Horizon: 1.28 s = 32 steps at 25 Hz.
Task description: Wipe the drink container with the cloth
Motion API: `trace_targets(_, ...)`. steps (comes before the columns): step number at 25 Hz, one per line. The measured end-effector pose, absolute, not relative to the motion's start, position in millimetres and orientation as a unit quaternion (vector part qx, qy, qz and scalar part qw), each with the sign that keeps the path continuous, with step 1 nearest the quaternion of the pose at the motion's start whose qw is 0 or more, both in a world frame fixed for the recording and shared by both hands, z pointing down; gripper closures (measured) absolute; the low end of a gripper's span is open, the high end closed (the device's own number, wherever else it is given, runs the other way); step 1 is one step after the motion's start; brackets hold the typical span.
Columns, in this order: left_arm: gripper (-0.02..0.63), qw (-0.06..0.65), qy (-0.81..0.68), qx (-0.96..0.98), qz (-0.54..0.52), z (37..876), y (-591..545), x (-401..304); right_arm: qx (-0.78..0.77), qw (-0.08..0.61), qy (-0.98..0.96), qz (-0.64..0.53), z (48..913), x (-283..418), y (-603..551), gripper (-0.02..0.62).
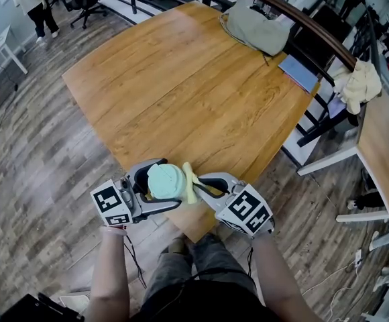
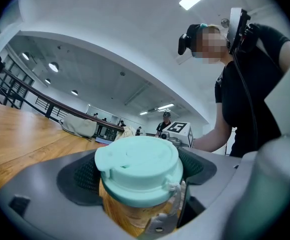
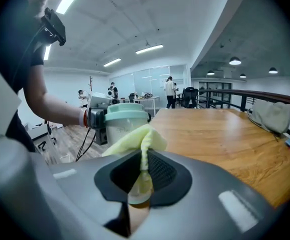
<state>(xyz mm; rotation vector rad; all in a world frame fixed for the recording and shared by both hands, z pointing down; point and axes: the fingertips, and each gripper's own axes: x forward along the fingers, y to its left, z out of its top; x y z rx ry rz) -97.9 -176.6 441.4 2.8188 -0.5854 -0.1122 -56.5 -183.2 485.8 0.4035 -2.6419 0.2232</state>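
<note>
The drink container (image 1: 165,182) is a clear cup with a mint-green lid (image 2: 137,168). My left gripper (image 1: 155,183) is shut on it, jaws wide around its body, and holds it over the near table corner. My right gripper (image 1: 198,188) is shut on a pale yellow cloth (image 1: 190,182). In the right gripper view the cloth (image 3: 137,143) bunches out of the jaws and touches the container's side (image 3: 124,124). In the head view the two grippers meet just above the table's front corner.
The wooden table (image 1: 201,92) stretches away from the grippers. A grey bag (image 1: 256,27) lies at its far edge beside a dark railing (image 1: 302,20). Another table (image 1: 382,146) stands to the right. A person (image 1: 35,4) stands at the far left.
</note>
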Motion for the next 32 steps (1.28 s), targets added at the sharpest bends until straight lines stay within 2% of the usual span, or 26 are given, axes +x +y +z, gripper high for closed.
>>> trace_targets(16,0.156,0.125,-0.2,0.971,-0.028,439.0,-173.7,-97.3,0.167,0.305,-0.922,0.168,576.8,-18.8,-163.4,0.554)
trace_targets(22,0.156,0.111,-0.191,0.975,-0.009,436.2,-172.4,-89.0,0.196,0.323,-0.913,0.157,578.3,-7.3,-166.0,0.554)
trace_targets(32,0.156,0.051,-0.139,0.987,0.063,433.6,-160.0,-43.5,0.308,0.215,-0.906,0.194,530.3,45.0,-195.3,0.554)
